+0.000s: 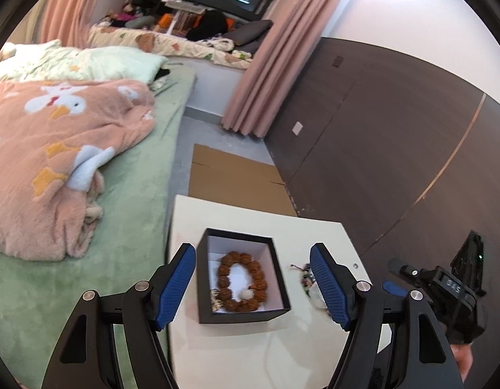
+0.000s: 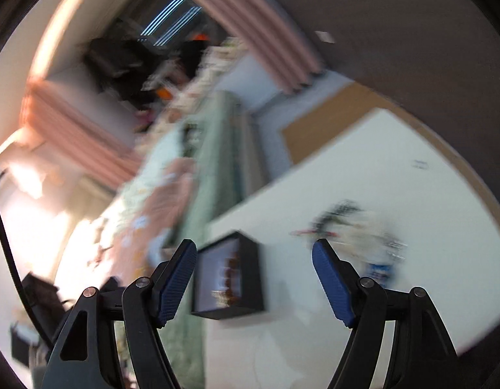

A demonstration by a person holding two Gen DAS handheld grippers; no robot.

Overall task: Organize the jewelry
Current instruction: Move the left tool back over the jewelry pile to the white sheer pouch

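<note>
Box [image 1: 240, 316] sits between the left gripper [image 1: 253, 287] fingers in the left wrist view: black outside, white lining, open top, standing on a cream table [image 1: 250, 350]. Left fingers [image 1: 175, 287] spread wide, pads clear of the box walls, nothing clamped. Brown bead bracelet [image 1: 242, 283] lies coiled flat in the box, one white bead at its near end; small pale trinket tucked beside it in the box's near-left corner, too small to tell what. More jewelry [image 1: 306, 278] lies loose on the table just behind the left gripper's right finger, partly hidden by it.

Right gripper [image 2: 255, 280] fingers also stand apart, nothing between the pads. Right wrist view is heavily motion-blurred. Same box [image 2: 229, 283] shows just inside its left finger [image 2: 177, 283]; loose jewelry pile [image 2: 357, 230] lies beyond its right finger, details smeared. Right gripper body [image 1: 444, 291] is visible at the right edge of the left wrist view, beside the table.

Bed with a pink blanket [image 1: 58, 162] lies left of the fingers, cardboard [image 1: 230, 178] on the floor beyond the table.
</note>
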